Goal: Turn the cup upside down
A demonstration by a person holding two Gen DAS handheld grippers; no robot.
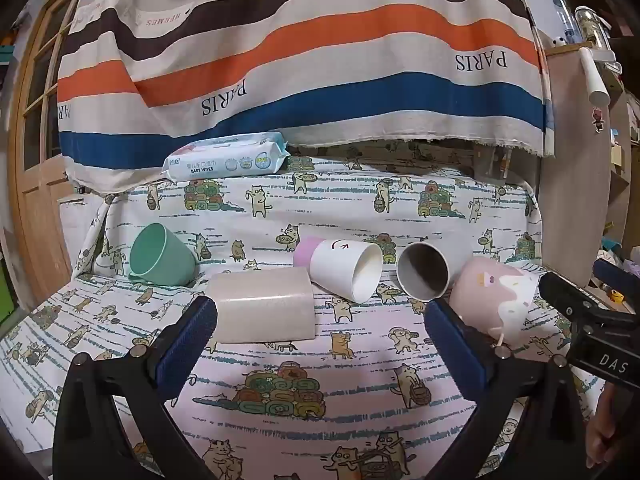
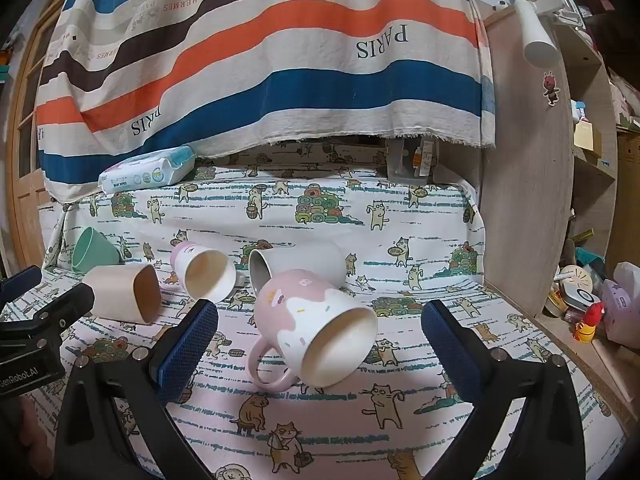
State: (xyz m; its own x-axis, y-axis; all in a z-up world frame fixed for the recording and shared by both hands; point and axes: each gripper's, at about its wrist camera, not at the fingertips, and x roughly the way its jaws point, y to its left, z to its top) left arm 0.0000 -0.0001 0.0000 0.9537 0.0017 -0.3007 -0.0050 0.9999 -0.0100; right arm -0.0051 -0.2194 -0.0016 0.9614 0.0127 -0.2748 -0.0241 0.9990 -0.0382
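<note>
Five cups lay on their sides on a tabletop (image 2: 400,432) covered in a cat-print cloth, and neither gripper held any of them. The pink-and-white mug (image 2: 316,328) lay tipped with its mouth toward the right wrist camera and its handle touching the cloth; it rested between the wide-spread jaws of the right gripper (image 2: 320,334), whose blue pads stood clear of it on both sides.

Just behind the mug lay a grey cup (image 2: 304,262), its lower body hidden by the mug. Left of the mug lay a white cup with a pink base (image 2: 204,272), then a beige cup (image 2: 120,294), and furthest left a green cup (image 2: 94,250), partly cut off behind the beige one.

The left gripper (image 1: 320,320) also had its jaws wide, empty, with the beige cup (image 1: 262,306) just beyond its left pad. In that view the mug (image 1: 492,296) appeared partly behind the right pad, its handle mostly concealed.

A pack of baby wipes (image 1: 226,160) sat far behind the mug beneath a striped cloth (image 1: 300,52).
</note>
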